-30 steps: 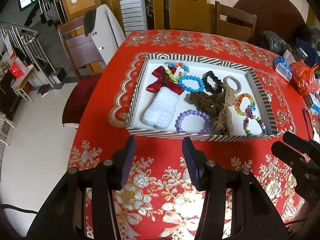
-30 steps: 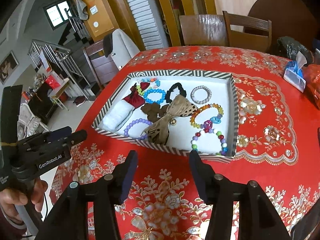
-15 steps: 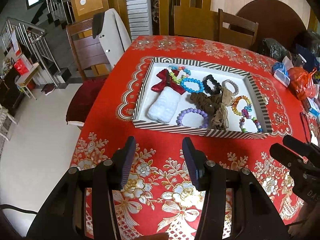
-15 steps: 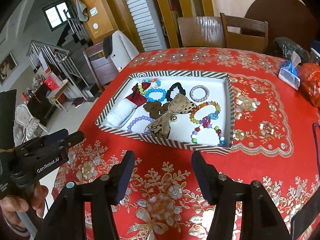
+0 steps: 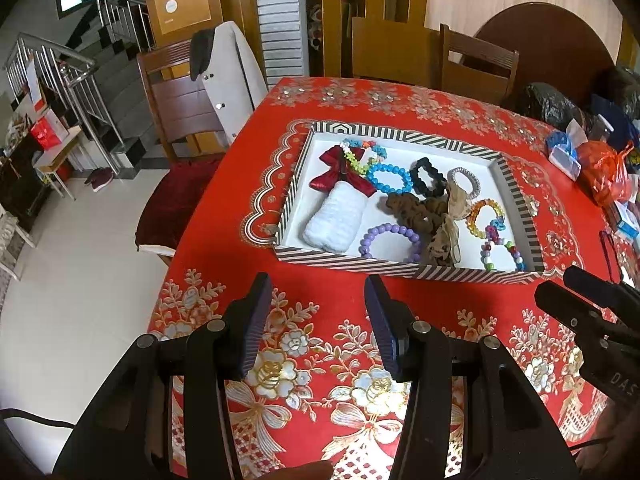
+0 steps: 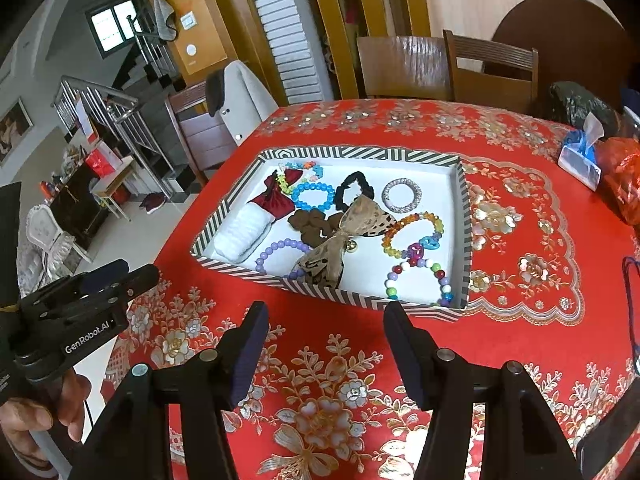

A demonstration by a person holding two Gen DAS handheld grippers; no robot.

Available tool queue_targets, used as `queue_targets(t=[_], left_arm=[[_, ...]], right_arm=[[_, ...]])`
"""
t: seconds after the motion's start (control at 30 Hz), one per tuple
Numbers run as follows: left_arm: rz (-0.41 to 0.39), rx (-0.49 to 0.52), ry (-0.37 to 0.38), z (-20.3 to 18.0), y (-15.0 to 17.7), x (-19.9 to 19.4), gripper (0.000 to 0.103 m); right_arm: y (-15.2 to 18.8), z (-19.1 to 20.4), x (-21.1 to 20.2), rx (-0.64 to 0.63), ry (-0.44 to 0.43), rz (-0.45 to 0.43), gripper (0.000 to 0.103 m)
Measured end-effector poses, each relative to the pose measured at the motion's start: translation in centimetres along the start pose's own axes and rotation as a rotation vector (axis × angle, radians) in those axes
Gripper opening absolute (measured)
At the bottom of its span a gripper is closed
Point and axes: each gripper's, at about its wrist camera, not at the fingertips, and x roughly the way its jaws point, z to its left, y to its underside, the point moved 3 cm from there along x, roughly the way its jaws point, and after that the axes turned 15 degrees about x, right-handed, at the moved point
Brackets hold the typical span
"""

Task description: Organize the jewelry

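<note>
On the red floral tablecloth [image 5: 344, 292], left wrist view: the left gripper [image 5: 318, 304] hovers just short of the tray's near wall, jaws moderately apart, nothing between them. The shallow tray with black-and-white striped walls and white floor [image 5: 400, 268] sits mid-table. Inside it, left side: a white knitted roll [image 5: 336, 220] with a dark red satin bow [image 5: 340, 172] at its far end, touching it. A purple bead bracelet [image 5: 392, 240] lies near the front wall, just right of the roll. A blue bead bracelet [image 5: 390, 178] and a black scrunchie [image 5: 428, 178] lie further back, side by side. A brown scrunchie [image 5: 416, 210] sits centre, with a leopard-print ribbon bow [image 5: 446, 236] touching its right side. The right gripper [image 5: 576, 304] enters from the right edge, near the tray's front right corner; its opening can't be read in this view.

Right wrist view: the right gripper [image 6: 324, 320] hovers over the cloth just short of the tray [image 6: 320, 292], jaws fairly wide, empty. An amber-and-rainbow bead bracelet [image 6: 412, 234] and a mixed-colour bead bracelet [image 6: 420, 284] lie in the tray's right half, joined by chunky blue and purple links. A silver sparkly ring bracelet [image 6: 402, 196] sits at the far right. The left gripper [image 6: 116, 280] shows at left, held by a hand [image 6: 36, 416].
</note>
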Motion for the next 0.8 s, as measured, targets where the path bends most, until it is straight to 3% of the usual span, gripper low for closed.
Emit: queue_targets(t=[0.8], left_arm=[[-0.031,0.029,0.024,-0.7,-1.9,-0.1,0.048]], right_arm=[[-1.9,-0.3,0.0,0.011,0.023,-0.013,0.064]])
